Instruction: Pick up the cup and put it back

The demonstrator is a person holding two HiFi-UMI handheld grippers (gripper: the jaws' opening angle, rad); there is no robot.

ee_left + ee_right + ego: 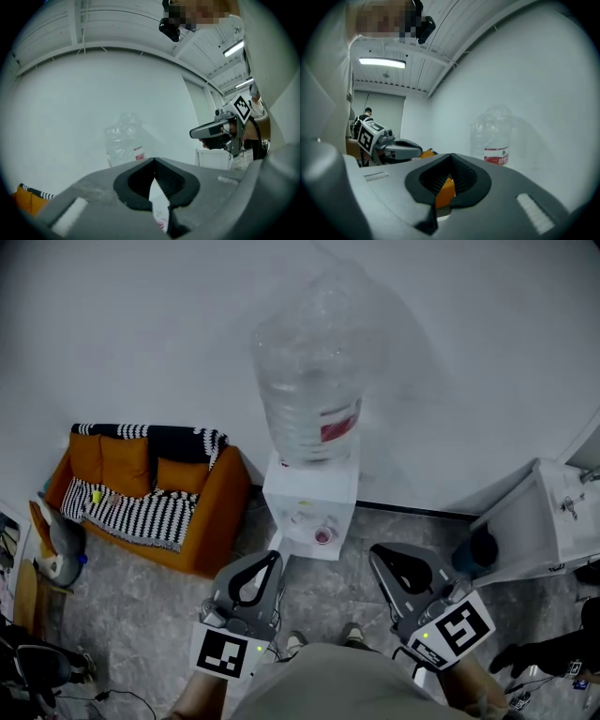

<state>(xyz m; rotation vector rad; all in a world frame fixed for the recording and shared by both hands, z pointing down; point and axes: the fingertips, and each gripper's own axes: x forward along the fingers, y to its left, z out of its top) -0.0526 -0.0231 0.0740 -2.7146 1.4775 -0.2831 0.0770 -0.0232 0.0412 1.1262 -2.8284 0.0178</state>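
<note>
A small cup (323,536) with a pinkish inside stands in the recess of a white water dispenser (309,495), under a big clear bottle (307,381). My left gripper (276,556) is held low, just left of the dispenser's base, jaws shut and empty. To the right of the base my right gripper (374,550) is likewise shut with nothing in it. In the left gripper view the closed left gripper (154,160) points at the bottle (124,140). In the right gripper view the right gripper (450,155) is closed, with the bottle (494,138) beyond it.
An orange sofa (202,512) with a striped black-and-white blanket (141,514) sits left of the dispenser. A white cabinet (539,521) stands at the right with a dark round object (483,547) beside it. A plush toy (56,549) and cables lie at the far left.
</note>
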